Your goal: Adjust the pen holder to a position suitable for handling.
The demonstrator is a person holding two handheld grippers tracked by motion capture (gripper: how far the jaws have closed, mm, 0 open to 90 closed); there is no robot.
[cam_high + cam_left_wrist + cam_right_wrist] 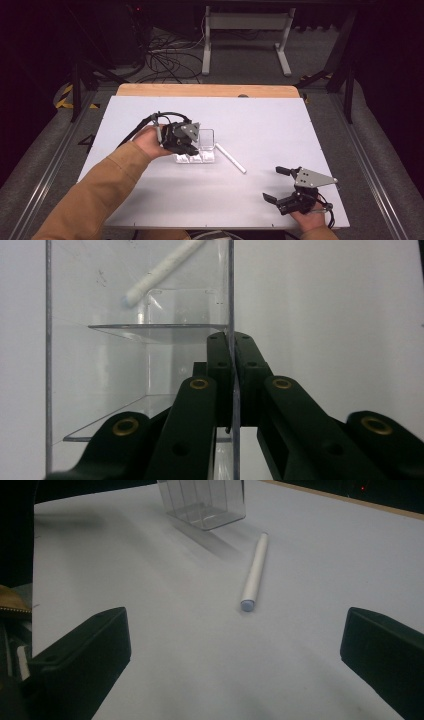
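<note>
A clear plastic box (207, 137) with inner dividers stands on the white table top (260, 120), left of the middle. My left gripper (196, 148) is at its left side. In the left gripper view my left gripper (231, 347) is shut on one thin clear wall of the box (140, 355). A white pen (230, 158) lies flat just right of the box; through the clear walls the pen (160, 270) shows farther off. My right gripper (274, 184) rests open near the front right corner. Ahead of my right gripper (237, 630) lie the pen (255, 570) and the box (202, 502).
A wooden strip (210, 90) runs along the table's far edge. Behind it on the floor stand a white metal frame (245, 35) and a tangle of cables (165, 60). A tan sleeve (95, 200) comes in from the bottom left.
</note>
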